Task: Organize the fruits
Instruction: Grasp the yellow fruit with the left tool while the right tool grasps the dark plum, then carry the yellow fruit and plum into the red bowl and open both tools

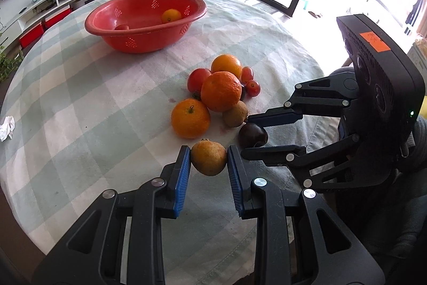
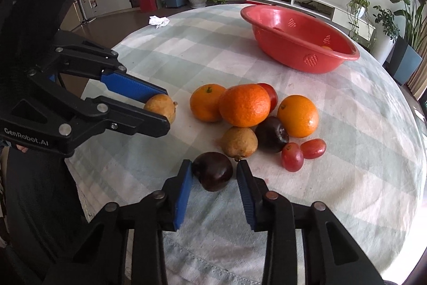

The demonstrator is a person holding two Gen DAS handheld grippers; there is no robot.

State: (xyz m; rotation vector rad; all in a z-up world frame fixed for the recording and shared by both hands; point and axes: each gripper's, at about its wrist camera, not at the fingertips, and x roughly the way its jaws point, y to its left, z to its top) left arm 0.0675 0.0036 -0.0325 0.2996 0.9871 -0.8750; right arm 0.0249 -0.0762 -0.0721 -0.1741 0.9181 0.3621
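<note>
My left gripper (image 1: 208,156) is shut on a yellow-brown pear-like fruit (image 1: 208,157), which rests on the tablecloth; it also shows in the right wrist view (image 2: 161,106). My right gripper (image 2: 214,172) stands around a dark purple plum (image 2: 212,170), its pads close beside the plum with a small gap on the right side. A pile of fruit lies beyond: three oranges (image 1: 220,90), a second brown fruit (image 2: 239,142), a second plum (image 2: 271,134), red grapes (image 2: 292,156) and a red tomato (image 1: 197,78). The red basket (image 1: 138,35) holds an orange (image 1: 170,15).
The round table carries a pale checked cloth (image 1: 80,98). A crumpled white tissue (image 1: 7,127) lies near the far left edge. The table edge runs close behind both grippers. Plants, a low shelf and a glass door stand beyond the table.
</note>
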